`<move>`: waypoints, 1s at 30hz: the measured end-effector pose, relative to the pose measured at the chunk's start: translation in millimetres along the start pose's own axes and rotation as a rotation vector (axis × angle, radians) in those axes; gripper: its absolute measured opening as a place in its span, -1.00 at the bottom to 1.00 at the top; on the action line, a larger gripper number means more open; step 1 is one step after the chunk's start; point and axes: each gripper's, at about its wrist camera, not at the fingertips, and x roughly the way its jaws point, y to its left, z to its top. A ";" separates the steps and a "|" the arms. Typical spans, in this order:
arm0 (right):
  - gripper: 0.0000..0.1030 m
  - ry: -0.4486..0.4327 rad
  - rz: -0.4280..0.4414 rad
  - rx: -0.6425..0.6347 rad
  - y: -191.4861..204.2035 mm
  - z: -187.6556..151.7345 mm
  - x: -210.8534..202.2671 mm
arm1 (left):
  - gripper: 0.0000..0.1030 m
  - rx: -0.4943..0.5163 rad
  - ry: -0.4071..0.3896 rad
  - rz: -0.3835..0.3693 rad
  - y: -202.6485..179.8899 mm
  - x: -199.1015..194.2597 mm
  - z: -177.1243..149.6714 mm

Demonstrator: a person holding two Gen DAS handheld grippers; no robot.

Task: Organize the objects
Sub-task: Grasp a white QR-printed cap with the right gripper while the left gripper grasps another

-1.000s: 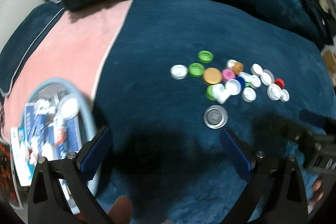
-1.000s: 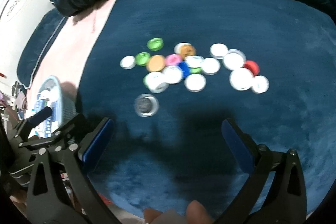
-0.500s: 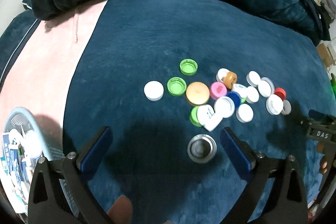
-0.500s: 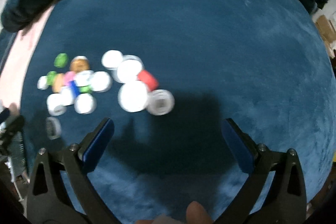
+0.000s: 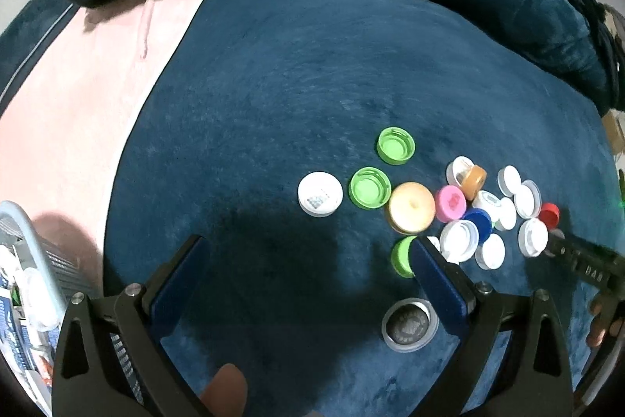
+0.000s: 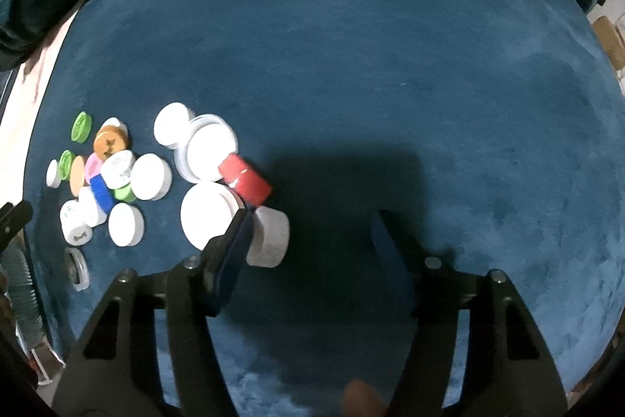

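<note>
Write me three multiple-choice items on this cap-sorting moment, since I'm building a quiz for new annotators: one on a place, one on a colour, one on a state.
1. Where does the grey-rimmed metal lid lie in the left wrist view?
A. Apart from the pile, nearer the camera
B. On top of the orange cap
C. Inside the basket

2. What colour is the cap just beyond the right gripper's left finger?
A. Yellow
B. Red
C. Black

3. How does the left gripper stand?
A. Shut on a white cap
B. Shut on nothing
C. Open, holding nothing

Answers:
1. A, as it sits alone on the blue blanket below the cluster.
2. B, as a red cap lies there among white caps.
3. C, as its fingers are spread wide with only blanket between them.
</note>
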 end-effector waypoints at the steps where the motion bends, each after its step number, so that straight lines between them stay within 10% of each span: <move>1: 0.19 0.002 0.004 -0.009 1.1 -0.9 -0.8 | 0.98 -0.008 0.001 -0.002 0.5 1.4 0.0; 11: 0.14 0.020 -0.014 -0.023 -1.8 -4.3 1.4 | 0.98 -0.008 0.017 0.005 1.5 11.5 -5.5; 13: -0.42 0.015 -0.027 -0.010 -5.0 -3.8 2.0 | 0.98 -0.020 0.018 -0.001 3.5 12.1 -5.3; 30: -0.40 0.025 0.061 0.089 -26.8 2.6 -2.2 | 0.64 0.053 0.052 0.101 -10.8 49.1 8.9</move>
